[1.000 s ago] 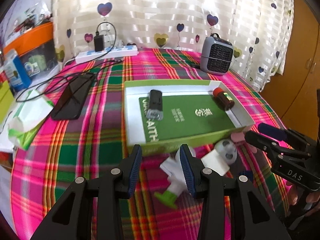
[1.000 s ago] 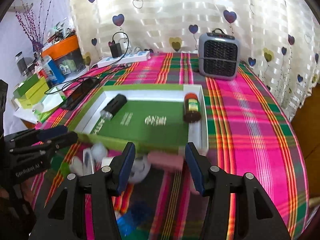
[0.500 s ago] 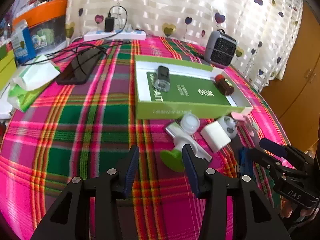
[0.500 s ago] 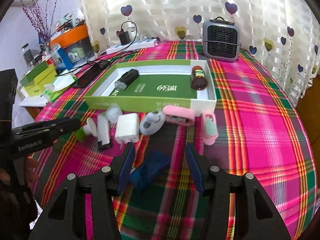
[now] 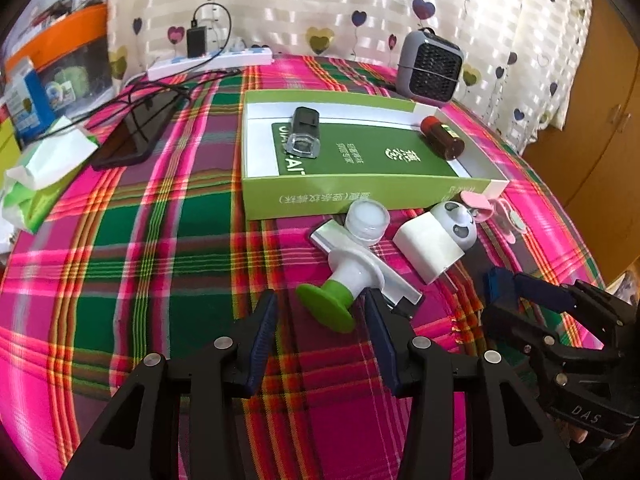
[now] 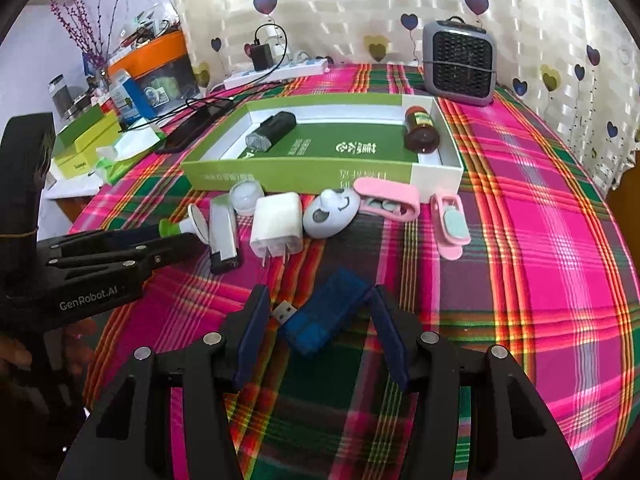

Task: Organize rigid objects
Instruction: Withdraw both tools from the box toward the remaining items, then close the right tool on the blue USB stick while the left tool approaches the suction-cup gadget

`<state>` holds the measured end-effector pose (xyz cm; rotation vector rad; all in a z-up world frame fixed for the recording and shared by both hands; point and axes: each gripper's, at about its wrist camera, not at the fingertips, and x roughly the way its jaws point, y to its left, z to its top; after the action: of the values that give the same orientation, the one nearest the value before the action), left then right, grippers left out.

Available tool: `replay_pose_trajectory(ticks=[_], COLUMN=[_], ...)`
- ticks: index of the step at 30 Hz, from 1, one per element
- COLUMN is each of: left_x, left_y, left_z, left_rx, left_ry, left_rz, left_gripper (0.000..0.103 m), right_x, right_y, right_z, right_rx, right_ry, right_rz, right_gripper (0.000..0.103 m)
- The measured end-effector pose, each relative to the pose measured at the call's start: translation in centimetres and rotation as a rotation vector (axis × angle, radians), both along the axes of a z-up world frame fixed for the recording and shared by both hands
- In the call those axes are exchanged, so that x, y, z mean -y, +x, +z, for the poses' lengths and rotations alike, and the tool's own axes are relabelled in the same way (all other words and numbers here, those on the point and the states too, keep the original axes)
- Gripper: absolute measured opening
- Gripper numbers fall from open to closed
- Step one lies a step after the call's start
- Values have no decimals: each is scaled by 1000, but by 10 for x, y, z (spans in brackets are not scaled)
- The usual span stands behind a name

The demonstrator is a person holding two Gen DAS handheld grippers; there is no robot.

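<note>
Left wrist view: the left gripper (image 5: 320, 320) hangs over the plaid tablecloth (image 5: 160, 248) with its jaws wide apart after just opening, and the green foot of a white-and-green stopper (image 5: 340, 292) lies between the tips, the pads clear of it. Bare cloth runs free to the left of the fingers as far as the round table edge. Just beyond the stopper a silver lighter (image 5: 360, 258), a small clear jar (image 5: 367, 222), a white plug adapter (image 5: 430, 246) and a panda-faced case (image 5: 458, 224) crowd together, hard against the near wall of the green box (image 5: 320, 196).

In the right wrist view the right gripper (image 6: 316, 312) stands open too, straddling a blue USB stick (image 6: 324, 314) that lies slantwise on the cloth, untouched. To its right the cloth is open up to the table edge. Ahead lie two pink clips (image 6: 388, 200), close to the box front. Inside the box rest a black cylinder (image 6: 274, 130) and a brown bottle (image 6: 420, 130). Behind it stand a grey heater (image 6: 460, 64) and a power strip (image 6: 276, 72) against the heart-print curtain (image 6: 360, 0); a black phone (image 5: 136, 132) and tissues (image 5: 40, 176) lie at the left.
</note>
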<state>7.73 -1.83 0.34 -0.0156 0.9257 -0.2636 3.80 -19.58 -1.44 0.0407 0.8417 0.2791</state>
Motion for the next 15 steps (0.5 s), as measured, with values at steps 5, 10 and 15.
replay_pose_trajectory(ticks=[5,10,15], left_x=[7,11,7], left_y=[-2,-2,2], left_z=[1,2,3], left_rx=[-5,-11,-4], left_ry=[-16,-23,-16], left_rz=[-31,-48,-22], left_gripper=[44,44,44], right_x=[4,15,21], right_y=[-2,-4,-2], right_z=[-3,-2,0], right_rx=[-7,-10,-9], right_ry=[0,2,-5], right_rz=[-13,-41,-83], right_gripper=[53,53,53])
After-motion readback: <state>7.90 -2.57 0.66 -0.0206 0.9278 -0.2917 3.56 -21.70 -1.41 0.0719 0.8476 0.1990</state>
